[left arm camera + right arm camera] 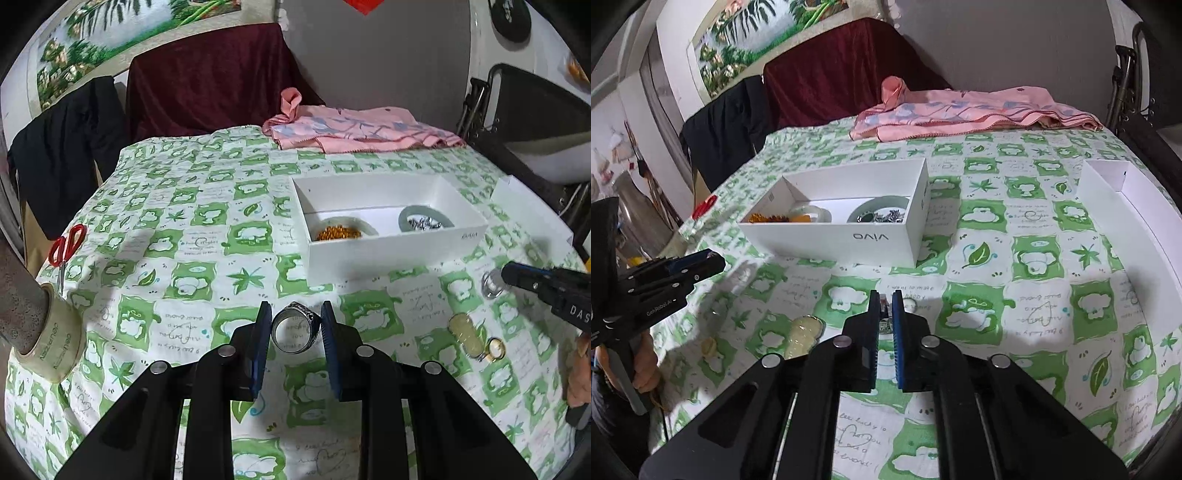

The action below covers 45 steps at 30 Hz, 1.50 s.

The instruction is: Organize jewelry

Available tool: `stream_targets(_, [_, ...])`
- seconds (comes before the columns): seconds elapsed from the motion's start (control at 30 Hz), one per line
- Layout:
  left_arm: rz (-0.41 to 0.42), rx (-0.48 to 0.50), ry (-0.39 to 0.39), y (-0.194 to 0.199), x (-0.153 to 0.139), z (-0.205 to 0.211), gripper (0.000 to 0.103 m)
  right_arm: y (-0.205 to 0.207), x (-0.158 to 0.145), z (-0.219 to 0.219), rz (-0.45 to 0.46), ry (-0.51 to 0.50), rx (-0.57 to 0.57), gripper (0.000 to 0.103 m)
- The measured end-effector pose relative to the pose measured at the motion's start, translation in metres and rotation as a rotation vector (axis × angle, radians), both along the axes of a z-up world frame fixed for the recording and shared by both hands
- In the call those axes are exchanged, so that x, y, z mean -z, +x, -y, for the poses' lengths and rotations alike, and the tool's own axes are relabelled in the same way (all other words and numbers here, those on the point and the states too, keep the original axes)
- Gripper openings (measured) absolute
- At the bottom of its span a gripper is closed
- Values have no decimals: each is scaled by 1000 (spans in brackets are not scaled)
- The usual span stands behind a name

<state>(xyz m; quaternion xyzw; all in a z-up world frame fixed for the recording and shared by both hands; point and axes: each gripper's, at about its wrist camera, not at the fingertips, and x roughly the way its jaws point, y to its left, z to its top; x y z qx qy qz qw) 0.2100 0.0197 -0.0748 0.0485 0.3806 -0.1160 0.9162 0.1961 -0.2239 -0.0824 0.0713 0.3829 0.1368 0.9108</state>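
White box (849,240) reads "vivo"; left hand-held gripper (713,262), "GenRobot.AI".

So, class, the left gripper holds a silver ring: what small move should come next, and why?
Probably carry it forward and to the right, over the open white box. The left gripper clamps the silver ring clear of the cloth, and the box holds gold beads and other jewelry, so it looks like the ring's place.

I am holding an ornate silver ring (295,326) upright between my left pads, while gold beads (338,233) and silver pieces (424,222) are lying in the white box (388,251).
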Motion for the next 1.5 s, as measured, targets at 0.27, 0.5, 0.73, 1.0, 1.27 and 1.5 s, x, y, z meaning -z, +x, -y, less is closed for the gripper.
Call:
stream_targets(0.27, [-11,5,-1,1,2,0,27,1,3,-2,-18,-9,-17,28])
stream_targets(0.5, [-12,6,4,1,2,1,27,-2,7,-18,-17,-88,-53,35])
stream_targets(0.73, [-12,8,8,2,4,2,27,3,11,-12,-41,-54,-31,12])
stream_targets(1.0, [-6,5,-4,1,2,0,27,-3,0,-2,-10,18,-20,0])
stream_targets(1.27, [-13,5,-2,2,1,-1,27,-4,2,-2,-38,35,-37,31])
stream_targets(1.5, [-12,7,0,2,2,-1,27,-4,14,-31,-71,-83,-88,41])
